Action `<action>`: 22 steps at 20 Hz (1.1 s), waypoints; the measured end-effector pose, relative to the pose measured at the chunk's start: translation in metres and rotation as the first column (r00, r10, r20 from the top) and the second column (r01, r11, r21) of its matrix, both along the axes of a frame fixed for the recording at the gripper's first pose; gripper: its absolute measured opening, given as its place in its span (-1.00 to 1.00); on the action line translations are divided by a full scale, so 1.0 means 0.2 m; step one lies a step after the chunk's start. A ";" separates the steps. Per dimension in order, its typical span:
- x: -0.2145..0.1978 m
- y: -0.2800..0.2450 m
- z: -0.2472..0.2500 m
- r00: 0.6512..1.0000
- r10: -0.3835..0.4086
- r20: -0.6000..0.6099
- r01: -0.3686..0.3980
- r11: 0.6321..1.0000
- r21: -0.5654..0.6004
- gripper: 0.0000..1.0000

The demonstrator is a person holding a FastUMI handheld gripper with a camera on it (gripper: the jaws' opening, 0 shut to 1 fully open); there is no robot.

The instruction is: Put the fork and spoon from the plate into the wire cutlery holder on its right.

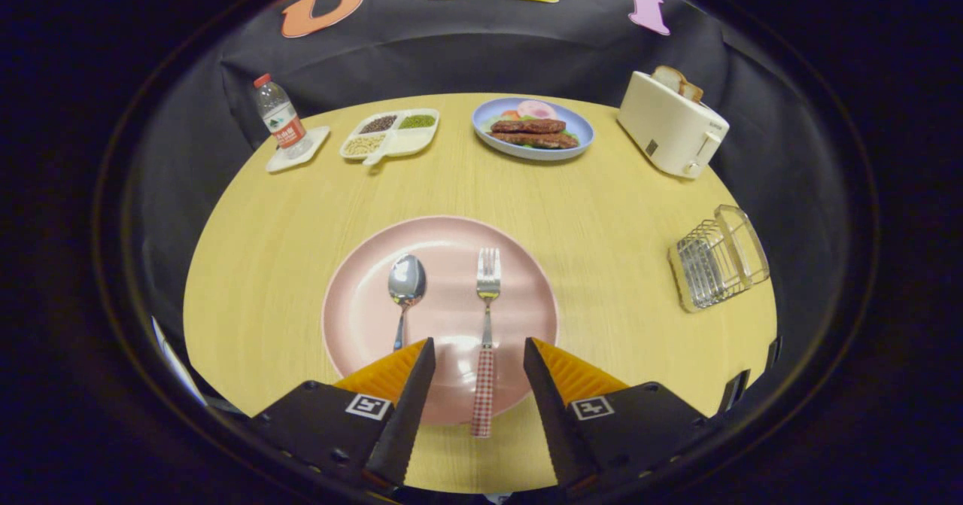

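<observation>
A pink plate (519, 279) lies on the round wooden table just ahead of my fingers. On it a spoon (406, 283) lies left and a fork (487, 317) right, both with handles pointing toward me. The fork's red checked handle runs off the plate's near rim, into the gap between my fingers. My gripper (479, 348) is open above the plate's near edge, and neither finger touches the fork. The left finger covers the spoon's handle end. The wire cutlery holder (718, 258) stands to the right of the plate, near the table's right edge.
At the back of the table stand a water bottle (278, 117) on a white coaster, a divided tray (390, 133) of grains, a blue plate (533, 129) of food and a cream toaster (672, 125) with bread in it. Bare wood separates the pink plate from the holder.
</observation>
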State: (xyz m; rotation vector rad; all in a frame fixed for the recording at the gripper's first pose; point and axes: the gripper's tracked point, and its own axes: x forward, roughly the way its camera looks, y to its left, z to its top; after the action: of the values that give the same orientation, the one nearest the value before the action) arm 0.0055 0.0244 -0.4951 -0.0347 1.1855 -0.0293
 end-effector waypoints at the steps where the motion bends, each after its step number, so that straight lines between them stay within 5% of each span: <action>1: -0.01 0.00 -0.02 1.000 -0.007 0.010 0.007 1.000 -0.006 0.32; 6: -0.06 -0.02 -0.12 0.999 -0.042 0.026 0.042 0.999 -0.030 0.19; 10: -0.06 -0.03 -0.13 0.991 -0.126 0.039 0.127 0.992 -0.005 -0.33; 13: -0.07 -0.04 -0.15 0.994 -0.109 0.032 0.110 0.994 -0.029 -0.70; 22: -0.09 -0.10 0.06 0.994 -0.107 0.021 0.107 0.994 0.011 -0.92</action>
State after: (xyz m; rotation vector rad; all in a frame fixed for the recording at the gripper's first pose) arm -0.0123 0.0041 -0.4828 0.0378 1.1647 -0.1176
